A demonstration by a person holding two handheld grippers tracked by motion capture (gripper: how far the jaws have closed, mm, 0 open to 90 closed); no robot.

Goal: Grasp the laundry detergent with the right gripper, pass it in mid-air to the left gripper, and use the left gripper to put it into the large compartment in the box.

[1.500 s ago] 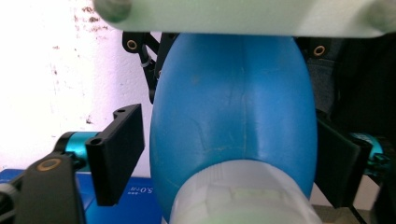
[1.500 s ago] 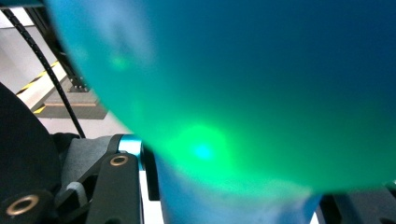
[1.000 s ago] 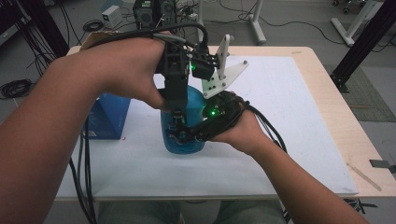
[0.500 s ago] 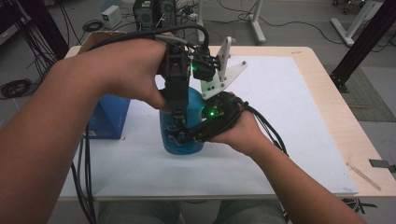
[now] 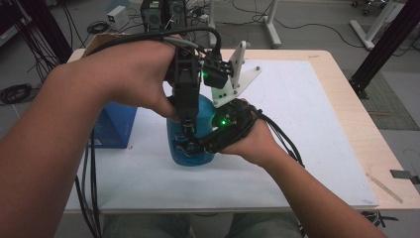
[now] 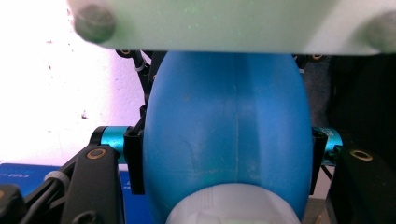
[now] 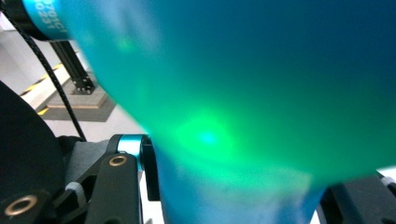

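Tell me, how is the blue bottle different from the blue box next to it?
The blue bottle is rounded and stands upright; the blue box has flat sides and corners. The bottle is clamped by the left gripper and the right gripper; the box sits untouched. Both are blue and rest on the table.

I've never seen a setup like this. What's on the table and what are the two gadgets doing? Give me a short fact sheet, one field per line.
Main object: blue plastic bottle, standing upright on the white mat
Left hand-held gripper: comes down from above, jaws closed against both sides of the bottle
Right hand-held gripper: comes in from the side, closed on the bottle's lower body
Other item: blue box on the table, to the bottle's left in the high view
Lights: green glow on both grippers
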